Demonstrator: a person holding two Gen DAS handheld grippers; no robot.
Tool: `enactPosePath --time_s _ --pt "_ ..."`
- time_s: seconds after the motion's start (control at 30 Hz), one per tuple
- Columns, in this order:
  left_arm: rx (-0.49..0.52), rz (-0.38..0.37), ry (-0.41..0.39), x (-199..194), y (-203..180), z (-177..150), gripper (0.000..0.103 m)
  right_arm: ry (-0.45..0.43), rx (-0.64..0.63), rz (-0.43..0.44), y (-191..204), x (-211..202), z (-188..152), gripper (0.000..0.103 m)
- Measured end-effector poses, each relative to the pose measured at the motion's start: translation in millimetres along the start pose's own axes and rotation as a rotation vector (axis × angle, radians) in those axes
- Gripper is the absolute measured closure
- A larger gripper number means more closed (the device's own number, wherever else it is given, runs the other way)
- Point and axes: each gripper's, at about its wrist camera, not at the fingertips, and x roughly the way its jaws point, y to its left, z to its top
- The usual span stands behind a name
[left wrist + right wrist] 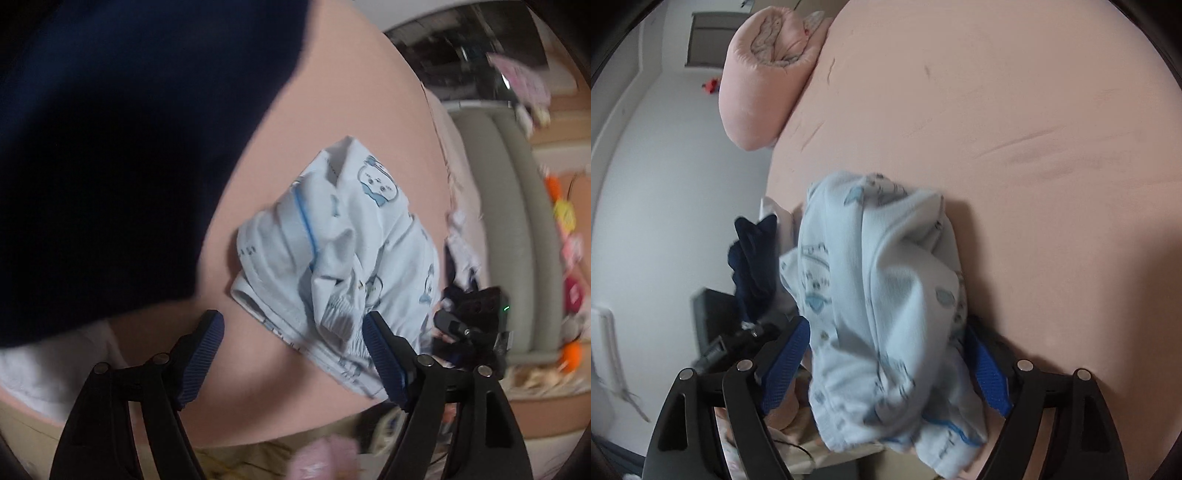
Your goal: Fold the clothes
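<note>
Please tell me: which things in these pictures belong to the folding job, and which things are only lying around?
Belong to the job:
- light blue printed garment, crumpled on the pink bed sheet
- left gripper, fingers open
- right gripper, fingers open, cloth between them

Only lying around:
- rolled pink quilt
- dark navy cloth at the bed edge
- grey padded headboard

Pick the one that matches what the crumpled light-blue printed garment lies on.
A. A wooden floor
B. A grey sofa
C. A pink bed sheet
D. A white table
C: the garment lies bunched near the edge of the pink sheet, which surrounds it in both wrist views.
</note>
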Motion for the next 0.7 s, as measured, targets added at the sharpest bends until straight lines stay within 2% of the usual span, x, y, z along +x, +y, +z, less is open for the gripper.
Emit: enactPosePath --time_s 0.17,0.23,0.33,0.5,0.6,0.7 --pt "-0.059 -0.102 -0.028 7 1 14 0.022 -0.007 0.046 0.058 -1 7 13 0.017" --pt "-0.062 -0.108 -0.038 13 -5 17 0.022 -0.005 0.054 0.063 3 10 15 0.012" --pt "-0.049 -0.126 -0.061 22 -20 18 0.022 -0.002 0.045 0.058 12 16 20 0.006" --pt "-0.046 -0.192 -0.046 46 -50 19 0.022 0.006 0.01 0.021 28 25 29 0.005" --pt "-0.048 -0.152 -0.061 52 -57 20 0.022 -0.001 0.009 0.042 29 28 32 0.005" --pt "-0.068 -0.162 -0.07 52 -48 16 0.022 -0.021 -0.003 0.104 24 23 28 0.008"
